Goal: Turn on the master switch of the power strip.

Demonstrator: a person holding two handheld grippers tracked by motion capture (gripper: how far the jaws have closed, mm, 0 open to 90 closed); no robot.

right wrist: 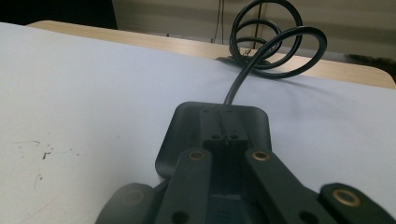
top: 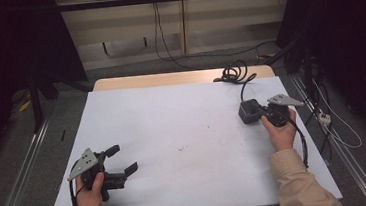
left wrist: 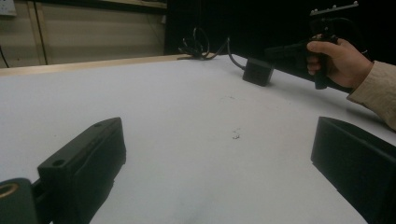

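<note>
My left gripper (top: pixel 124 158) rests on the white table (top: pixel 181 108) near its front left corner, held by a hand. In the left gripper view its jaws (left wrist: pixel 217 135) stand wide open with bare tabletop between them. My right gripper (top: pixel 258 112) is at the right side of the table, also held by a hand, and points left. Its jaws (right wrist: pixel 224 137) are shut, tips together, lying over a black power adapter (right wrist: pixel 180 140) (top: pixel 246 112). From across the table, the adapter (left wrist: pixel 258 71) sits just below the right gripper (left wrist: pixel 280 50).
The adapter's black cable (top: pixel 233 73) lies coiled (right wrist: pixel 275 42) at the table's far right edge. A few small dark marks (top: pixel 181 148) dot the middle of the white top. Metal rails and loose wires (top: pixel 330 120) run along the floor on both sides.
</note>
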